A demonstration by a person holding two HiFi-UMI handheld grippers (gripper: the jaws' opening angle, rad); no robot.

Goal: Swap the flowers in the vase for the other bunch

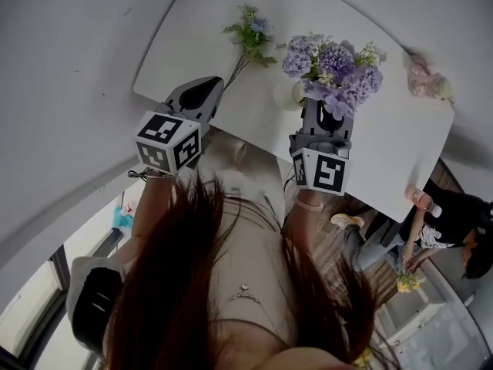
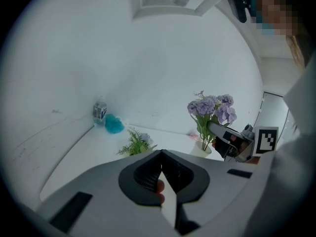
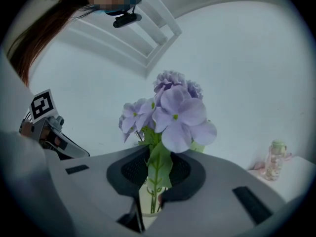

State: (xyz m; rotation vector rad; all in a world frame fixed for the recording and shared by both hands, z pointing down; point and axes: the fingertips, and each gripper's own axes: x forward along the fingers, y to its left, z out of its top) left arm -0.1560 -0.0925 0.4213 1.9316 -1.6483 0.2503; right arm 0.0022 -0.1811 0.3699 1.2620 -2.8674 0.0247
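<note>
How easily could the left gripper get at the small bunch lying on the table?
Probably yes: the left gripper points at the small bunch with only bare table between, but its jaws are shut.

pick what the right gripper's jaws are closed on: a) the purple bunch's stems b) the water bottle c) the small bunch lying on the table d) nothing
a: in the right gripper view the right gripper pinches the stems of the purple bunch just above the vase.

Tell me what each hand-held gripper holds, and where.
Right hand-held gripper grips the purple flowers by their stems, just above the vase. Left hand-held gripper is shut, empty.
</note>
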